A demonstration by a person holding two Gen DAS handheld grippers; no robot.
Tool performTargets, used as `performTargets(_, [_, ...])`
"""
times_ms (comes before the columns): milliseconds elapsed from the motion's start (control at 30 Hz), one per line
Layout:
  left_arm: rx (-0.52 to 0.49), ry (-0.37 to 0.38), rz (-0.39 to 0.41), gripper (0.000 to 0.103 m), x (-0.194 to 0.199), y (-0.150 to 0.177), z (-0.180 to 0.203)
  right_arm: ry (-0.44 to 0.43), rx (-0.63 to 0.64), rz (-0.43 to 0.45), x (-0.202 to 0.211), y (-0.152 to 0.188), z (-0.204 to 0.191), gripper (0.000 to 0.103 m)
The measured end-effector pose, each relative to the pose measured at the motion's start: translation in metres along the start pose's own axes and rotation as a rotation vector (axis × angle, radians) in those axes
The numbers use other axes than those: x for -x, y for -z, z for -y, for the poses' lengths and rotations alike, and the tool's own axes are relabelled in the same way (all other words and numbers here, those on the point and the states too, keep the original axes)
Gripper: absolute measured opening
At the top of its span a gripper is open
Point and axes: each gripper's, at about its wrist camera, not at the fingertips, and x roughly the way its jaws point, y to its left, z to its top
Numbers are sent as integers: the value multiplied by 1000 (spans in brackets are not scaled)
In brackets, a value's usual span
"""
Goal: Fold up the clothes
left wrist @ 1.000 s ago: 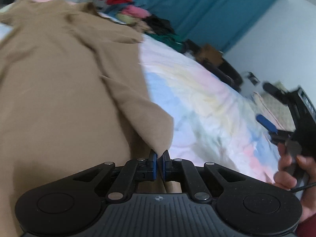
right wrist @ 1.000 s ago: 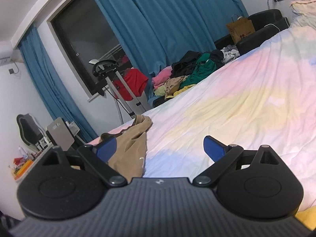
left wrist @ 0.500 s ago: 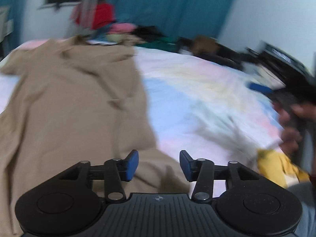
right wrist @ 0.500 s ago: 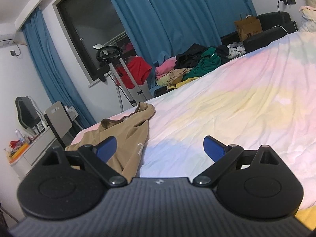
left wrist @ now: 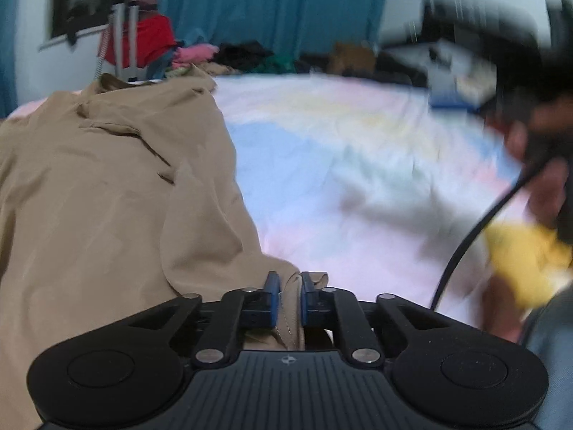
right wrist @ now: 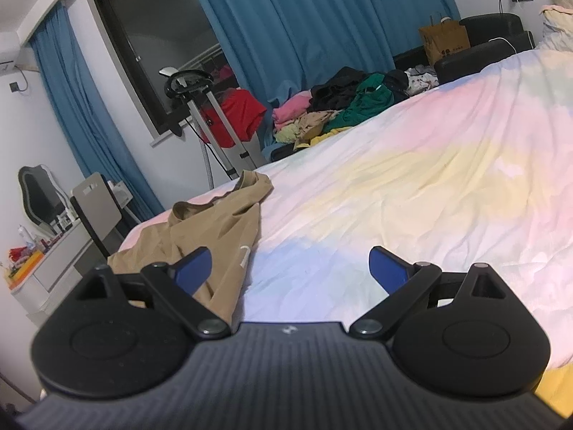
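Blur over right side of left wrist view: person's hand (left wrist: 537, 179) and yellow cloth (left wrist: 523, 254) barely readable. Left gripper (left wrist: 286, 292) closing, pads pinching fold of tan garment (left wrist: 107, 186) (rest spreads ahead and left on pastel bedsheet (left wrist: 358, 179)). Right gripper (right wrist: 290, 268) wide apart, empty, garment ahead-left, partly hidden behind left finger. Print on paper bag (right wrist: 444, 37) illegible.

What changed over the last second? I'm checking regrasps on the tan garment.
The left tongs let go of the tan cotton garment, opened, shifted along its edge and are closing on a fold again. The right tongs stayed open above the pastel bedsheet.
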Motion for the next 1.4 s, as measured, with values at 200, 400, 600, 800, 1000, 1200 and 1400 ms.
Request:
performTargets(200, [512, 66, 139, 10, 74, 8, -71, 12, 5, -9, -1, 0, 0, 96])
performTargets(400, [839, -86, 52, 2, 109, 55, -117, -3, 15, -28, -5, 2, -6, 96])
performTargets(600, [732, -151, 21, 21, 111, 43, -102, -16, 44, -51, -5, 7, -15, 96])
performTargets(800, [703, -186, 15, 65, 115, 39, -102, -10, 45, -68, -6, 10, -16, 96])
performTargets(1000, [800, -174, 27, 69, 103, 34, -134, -20, 56, -89, -10, 14, -21, 96])
performTargets(1200, [818, -103, 2, 58, 77, 33, -142, -37, 73, -112, -12, 20, -30, 96])
performTargets(1400, [774, -82, -26, 8, 70, 36, -132, -80, 78, -128, -13, 28, -40, 96])
